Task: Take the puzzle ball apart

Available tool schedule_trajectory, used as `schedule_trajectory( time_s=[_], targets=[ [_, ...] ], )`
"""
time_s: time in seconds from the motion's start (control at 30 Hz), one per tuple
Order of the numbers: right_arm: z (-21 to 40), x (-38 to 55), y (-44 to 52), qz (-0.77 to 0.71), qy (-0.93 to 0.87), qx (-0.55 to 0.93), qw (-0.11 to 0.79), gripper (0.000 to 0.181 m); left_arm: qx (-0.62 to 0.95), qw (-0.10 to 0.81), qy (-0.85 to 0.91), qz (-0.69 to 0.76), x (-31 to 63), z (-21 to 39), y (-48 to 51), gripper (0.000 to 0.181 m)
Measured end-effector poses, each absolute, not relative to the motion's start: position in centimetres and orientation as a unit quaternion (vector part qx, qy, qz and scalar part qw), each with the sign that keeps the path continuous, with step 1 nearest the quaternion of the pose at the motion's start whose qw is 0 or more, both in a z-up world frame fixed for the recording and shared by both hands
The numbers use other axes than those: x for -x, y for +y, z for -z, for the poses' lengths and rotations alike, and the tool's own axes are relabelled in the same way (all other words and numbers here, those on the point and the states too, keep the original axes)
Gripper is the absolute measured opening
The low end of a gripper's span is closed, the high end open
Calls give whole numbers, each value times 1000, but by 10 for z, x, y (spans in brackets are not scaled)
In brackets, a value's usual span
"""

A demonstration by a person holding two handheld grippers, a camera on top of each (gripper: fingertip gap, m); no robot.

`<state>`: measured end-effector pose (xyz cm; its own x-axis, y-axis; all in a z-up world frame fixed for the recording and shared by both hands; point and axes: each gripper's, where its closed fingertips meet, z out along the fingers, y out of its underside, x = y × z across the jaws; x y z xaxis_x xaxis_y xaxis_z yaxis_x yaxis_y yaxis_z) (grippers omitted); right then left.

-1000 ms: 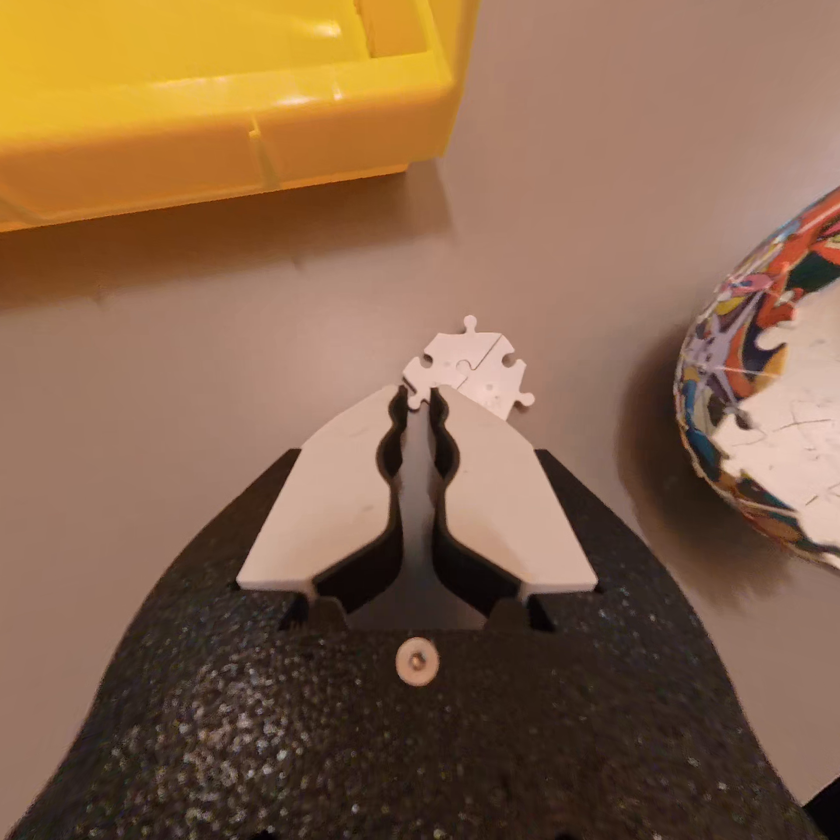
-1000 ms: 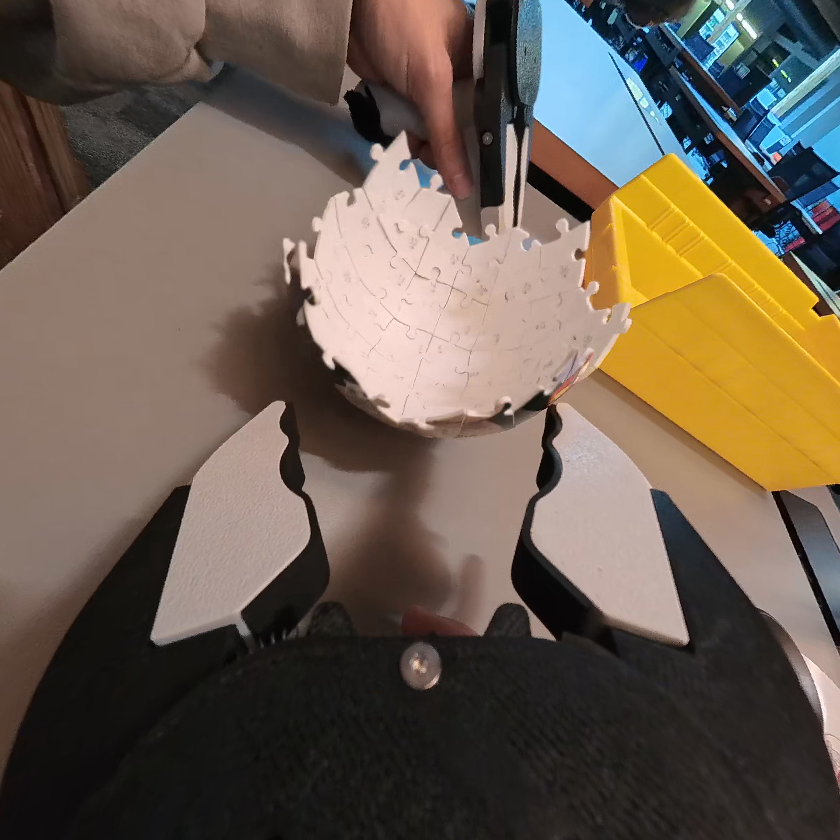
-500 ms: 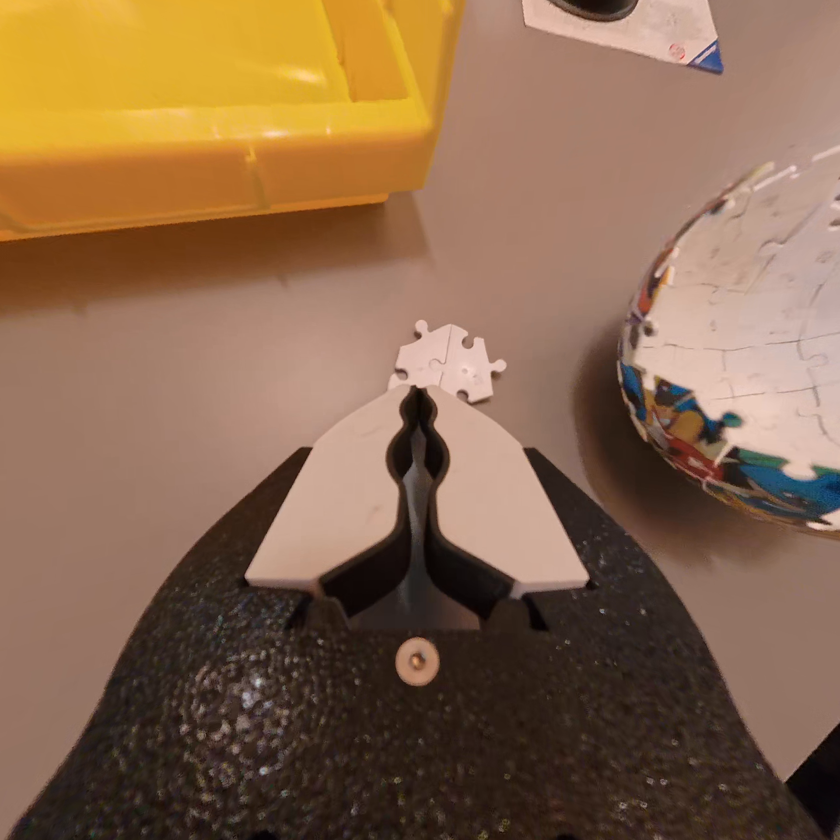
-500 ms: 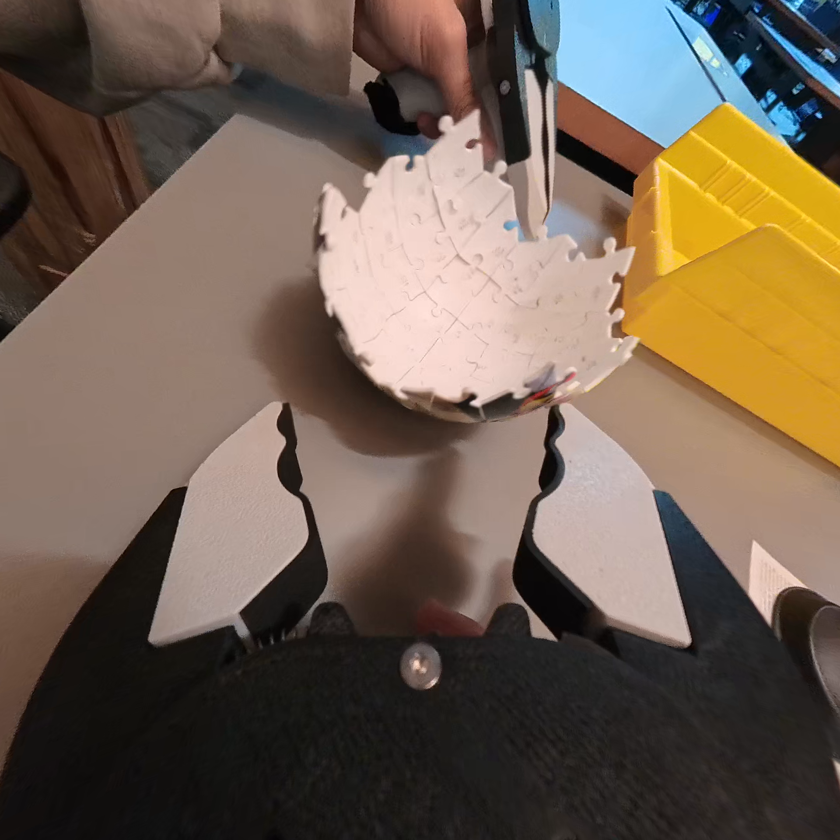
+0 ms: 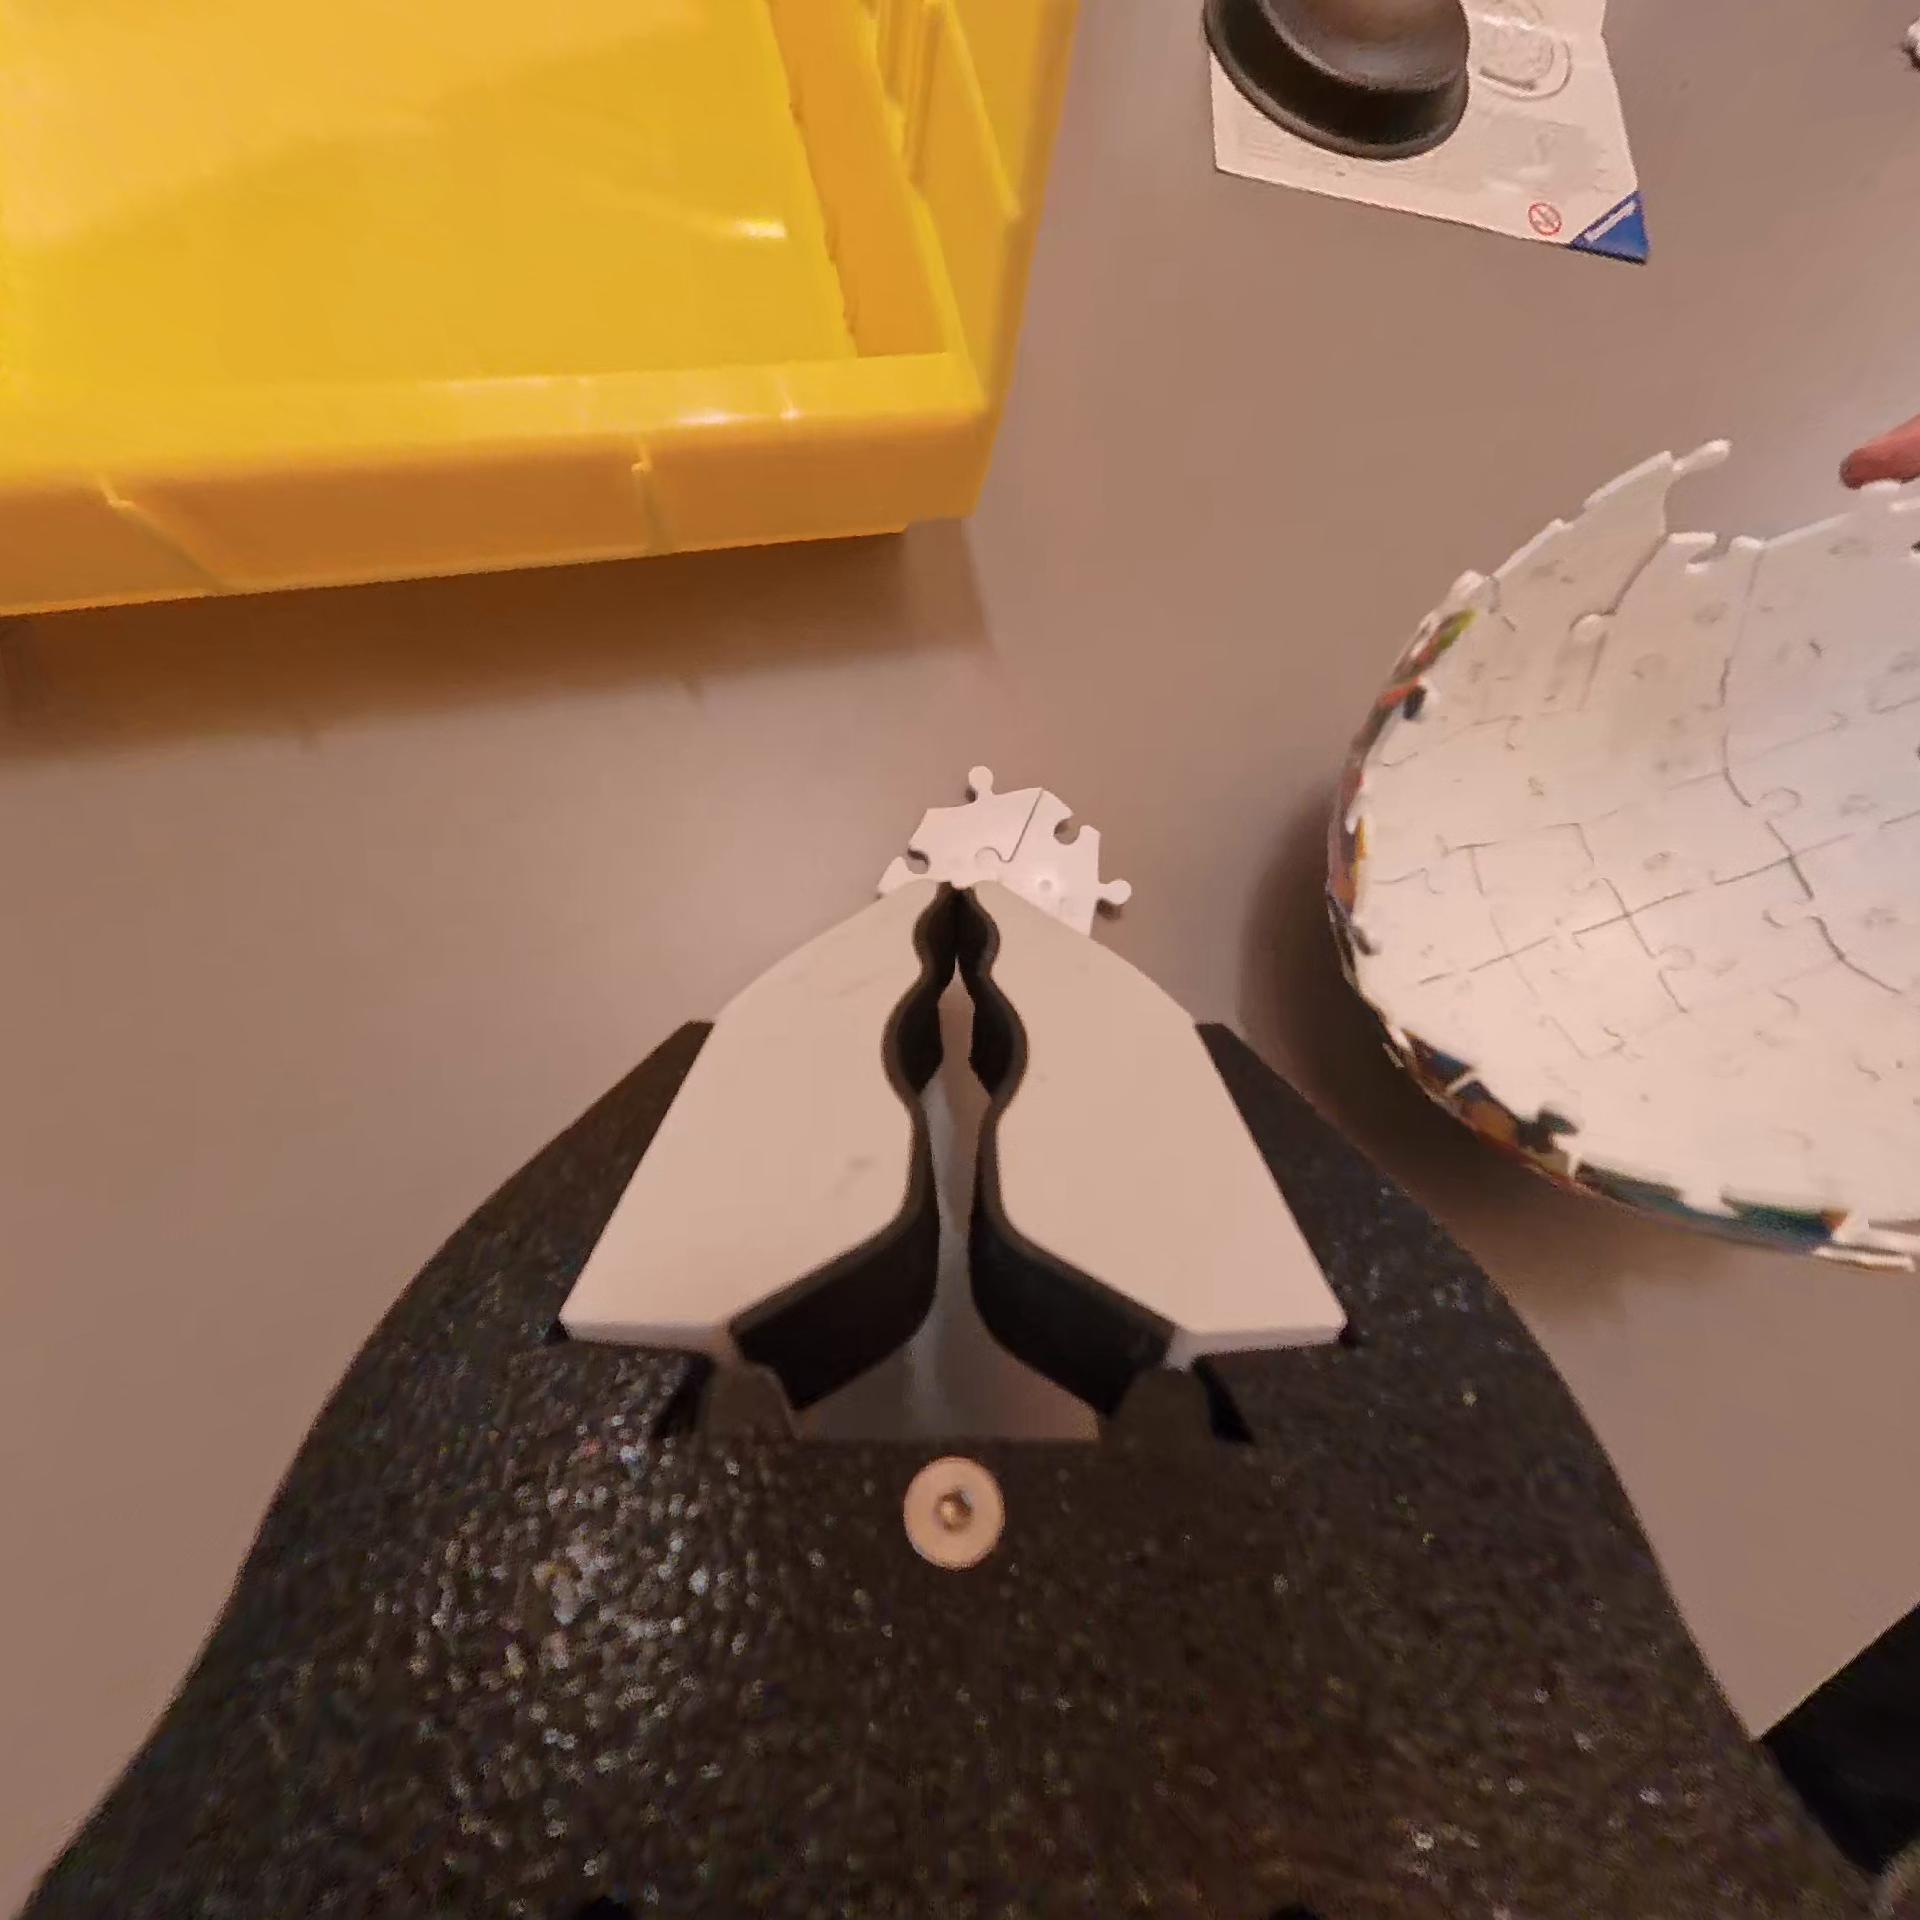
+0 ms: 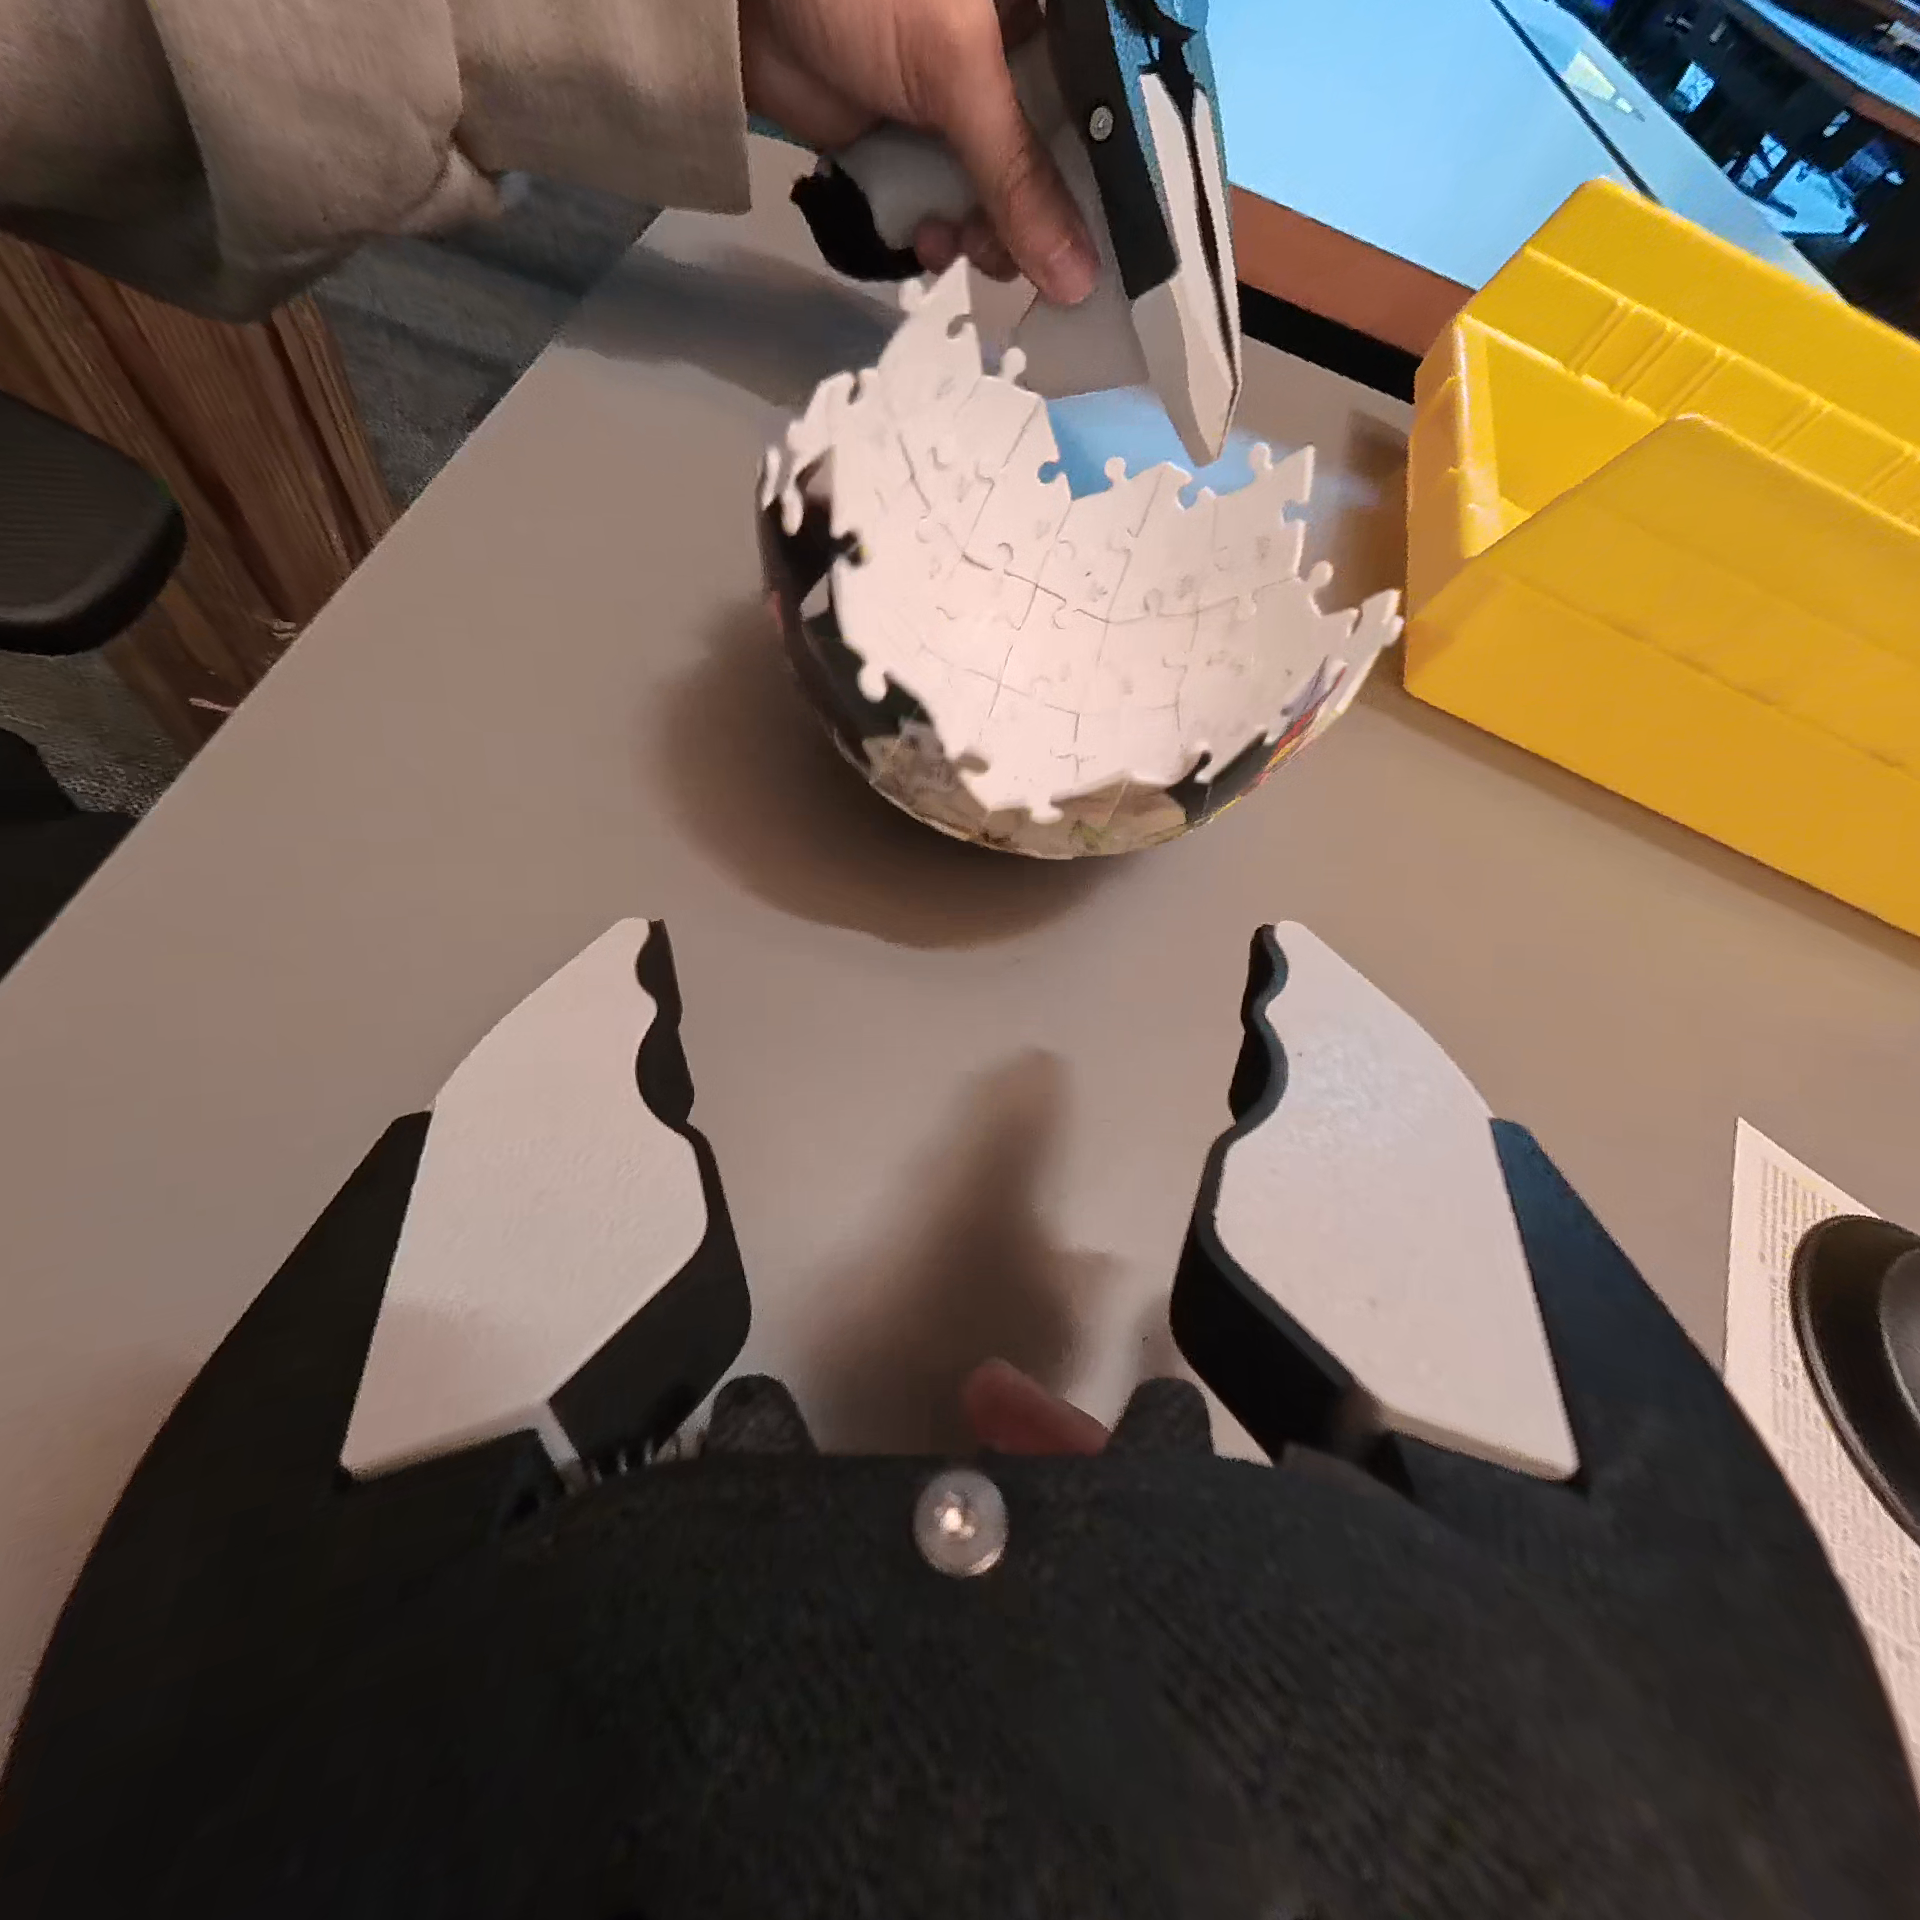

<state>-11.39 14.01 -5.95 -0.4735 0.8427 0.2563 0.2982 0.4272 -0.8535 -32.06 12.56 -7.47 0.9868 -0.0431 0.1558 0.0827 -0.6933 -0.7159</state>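
Your left gripper (image 5: 954,902) had its jaws pinched together on a small cluster of joined white puzzle pieces (image 5: 1013,847), held above the bare grey worktop (image 5: 416,935). Open surface lay on every side of that cluster: the big yellow plastic bin (image 5: 499,457) stood well ahead and to the left, and the puzzle ball, by then an open bowl-shaped shell with a white inside and a colourful printed outside (image 5: 1662,883), sat to the right, apart from the jaws. The shell's rim was jagged with tabs and notches. Beyond it, a black round stand (image 5: 1340,73) rested on a printed paper sheet (image 5: 1455,177).

Your right gripper (image 6: 961,987) hovered with its jaws wide and nothing between them, just short of the shell's near side, with clear worktop under it. From that side, your left hand (image 6: 914,114) gripped the tool's handle from above, fingers curled, the tool tilted steeply down past the shell's far rim.
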Motion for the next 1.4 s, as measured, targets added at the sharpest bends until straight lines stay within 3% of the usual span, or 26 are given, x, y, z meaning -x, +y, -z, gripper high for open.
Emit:
schedule_trajectory(
  time_s=[0.17,0.43,0.8,1.07,1.4],
  targets=[
    [69,118,135,-379,-779,376,327,104,908,412,-18,71,312,66,129,0],
    [86,128,132,-333,-809,371,311,106,885,447,59,119,275,20,151,22],
    [83,145,137,-329,-801,373,334,103,929,267,230,113,245,40,163,20],
    [81,145,134,-330,-800,362,345,99,934,236,236,127,244,48,161,8],
    [80,145,133,-330,-800,360,348,98,937,166,282,126,233,62,155,17]
  ],
)
